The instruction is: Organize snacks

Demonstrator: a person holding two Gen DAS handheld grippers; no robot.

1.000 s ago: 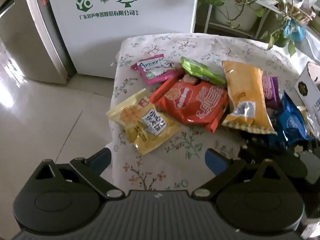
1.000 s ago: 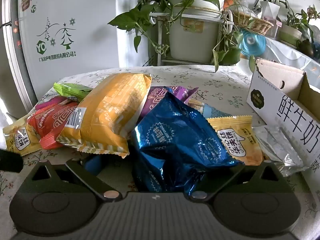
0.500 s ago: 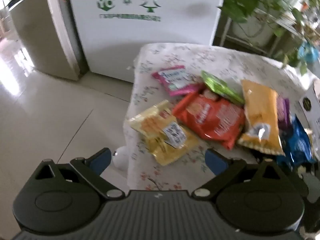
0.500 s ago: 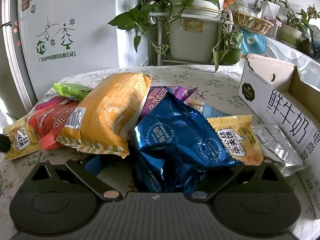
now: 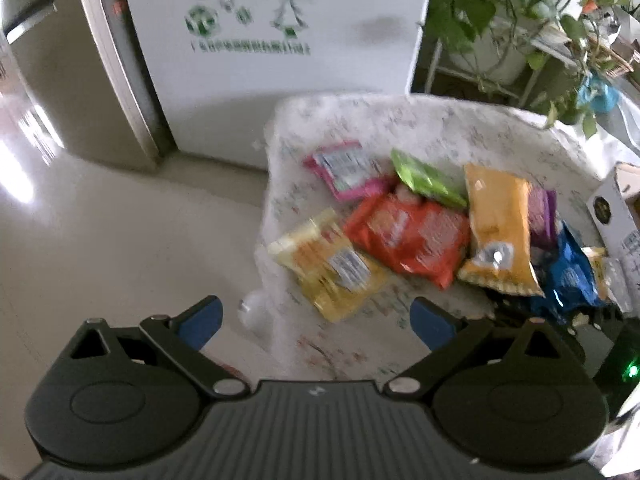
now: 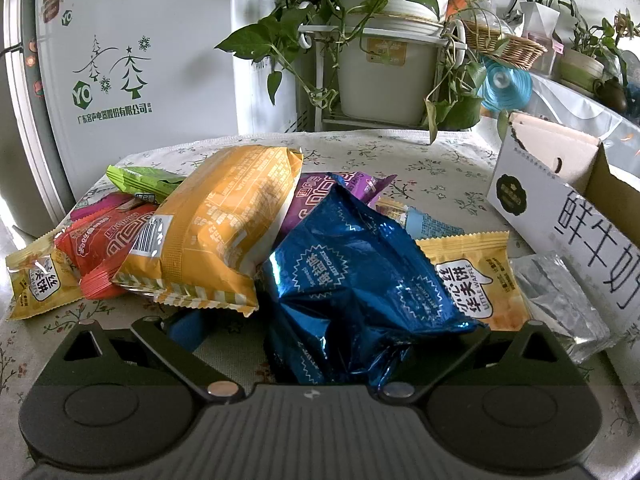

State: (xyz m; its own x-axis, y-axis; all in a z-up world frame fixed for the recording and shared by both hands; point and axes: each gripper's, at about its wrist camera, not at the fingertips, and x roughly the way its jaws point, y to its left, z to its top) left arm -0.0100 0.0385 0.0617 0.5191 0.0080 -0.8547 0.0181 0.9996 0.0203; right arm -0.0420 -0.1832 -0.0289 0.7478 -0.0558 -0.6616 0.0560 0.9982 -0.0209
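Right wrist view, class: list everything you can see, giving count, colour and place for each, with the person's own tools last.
Blue foil packet: one, blue, front centre, between the gripper fingers.
Orange packet: one, orange-yellow, left of the blue one, lying on other packets.
Red packet: one, red, left.
Yellow waffle packets: two, yellow, far left and right of centre.
Green packet: one, green, back left.
Purple packet: one, purple, behind the blue one.
Silver packet: one, silver, right.
Cardboard box: one, white, right, open.
Tablecloth: one, floral.
Right gripper: one, black, bottom, open around the blue packet.
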